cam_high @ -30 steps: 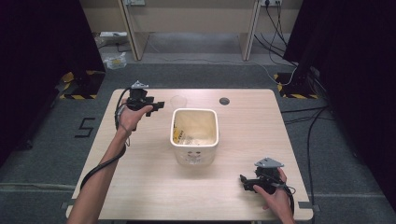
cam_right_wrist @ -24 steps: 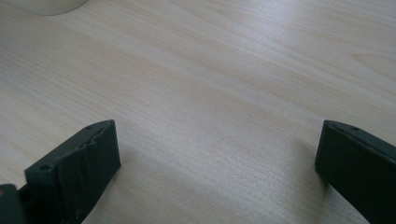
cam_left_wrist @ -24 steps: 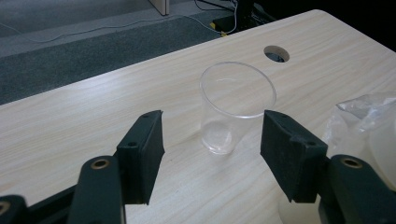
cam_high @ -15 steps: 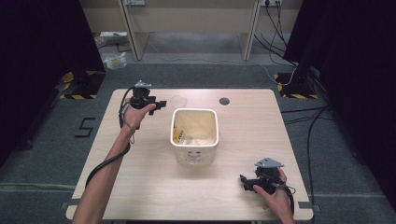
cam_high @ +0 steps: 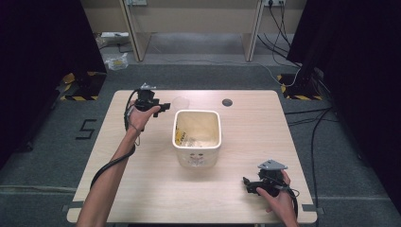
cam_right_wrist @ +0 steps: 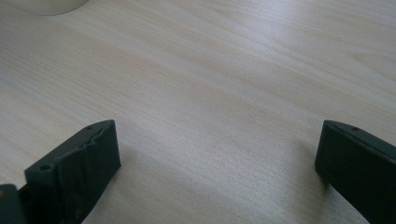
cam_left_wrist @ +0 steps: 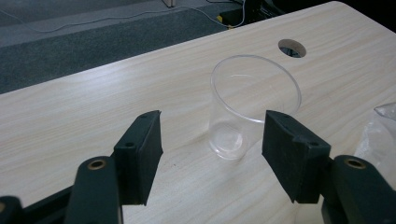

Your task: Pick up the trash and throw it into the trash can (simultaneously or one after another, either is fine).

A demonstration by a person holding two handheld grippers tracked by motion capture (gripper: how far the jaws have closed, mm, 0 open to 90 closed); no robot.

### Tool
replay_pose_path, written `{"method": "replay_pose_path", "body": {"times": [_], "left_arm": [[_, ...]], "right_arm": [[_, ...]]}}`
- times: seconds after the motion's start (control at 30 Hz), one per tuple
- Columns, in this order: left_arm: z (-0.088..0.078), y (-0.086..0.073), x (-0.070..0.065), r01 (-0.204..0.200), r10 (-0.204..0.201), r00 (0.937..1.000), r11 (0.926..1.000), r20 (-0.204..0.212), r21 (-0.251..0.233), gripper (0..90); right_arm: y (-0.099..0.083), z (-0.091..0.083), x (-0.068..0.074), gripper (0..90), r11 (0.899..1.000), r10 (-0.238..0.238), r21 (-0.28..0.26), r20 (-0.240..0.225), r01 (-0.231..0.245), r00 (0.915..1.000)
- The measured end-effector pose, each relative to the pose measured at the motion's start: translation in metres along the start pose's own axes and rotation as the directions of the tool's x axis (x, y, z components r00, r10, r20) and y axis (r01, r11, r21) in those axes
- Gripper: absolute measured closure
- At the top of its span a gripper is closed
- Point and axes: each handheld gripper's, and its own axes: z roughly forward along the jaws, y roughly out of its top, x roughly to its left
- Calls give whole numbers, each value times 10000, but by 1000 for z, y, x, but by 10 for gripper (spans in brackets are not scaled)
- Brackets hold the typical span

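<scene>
We see a clear plastic cup (cam_left_wrist: pixel 252 105) standing upright on the pale wooden table (cam_high: pixel 142 189), mouth open to the top and nothing inside that we can make out. Its walls are see-through, so the wood grain shows through them, and its round base is narrower than its rim. From above, the cup (cam_high: pixel 180 101) sits toward the far edge of the table, left of the middle, just beyond the far left corner of the white bin (cam_high: pixel 196 156) and apart from it. A round hole (cam_left_wrist: pixel 292 48) in the tabletop lies further to its right.
</scene>
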Motion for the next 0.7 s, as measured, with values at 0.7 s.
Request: {"method": "replay_pose_path", "body": {"times": [0.7], "left_arm": [[13, -2, 2, 217, -216, 9997, 9997, -108, 120, 357]], "right_arm": [[0, 0, 0, 2, 10000, -2, 2, -3, 2, 10000]]}}
